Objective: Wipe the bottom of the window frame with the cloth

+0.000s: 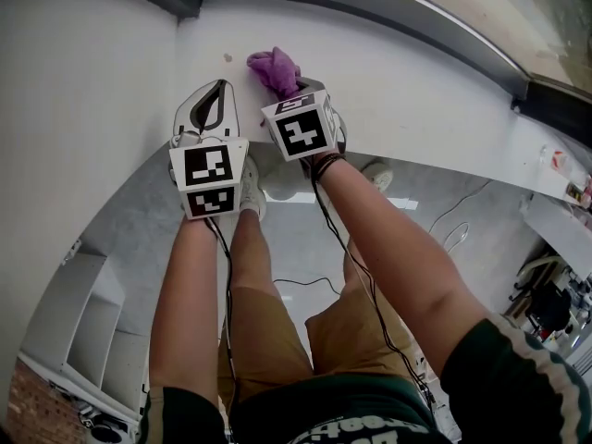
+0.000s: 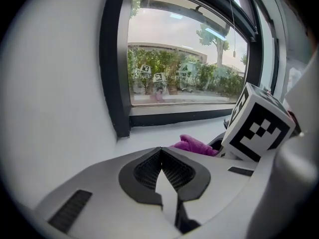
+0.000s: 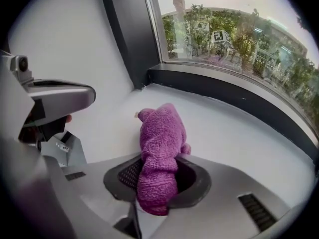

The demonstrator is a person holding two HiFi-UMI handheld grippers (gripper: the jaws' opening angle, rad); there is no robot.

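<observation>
A purple cloth is clamped in my right gripper, which is shut on it, and its free end rests on the white sill. From the head view the cloth pokes out ahead of the right gripper towards the dark bottom rail of the window frame. My left gripper sits just left of it over the sill, jaws shut with nothing between them. In the left gripper view the left gripper faces the frame's corner, with the cloth to its right.
A dark vertical frame post meets the bottom rail at the left corner. A white wall runs along the left. Below the sill lie a grey floor, cables and a white shelf unit.
</observation>
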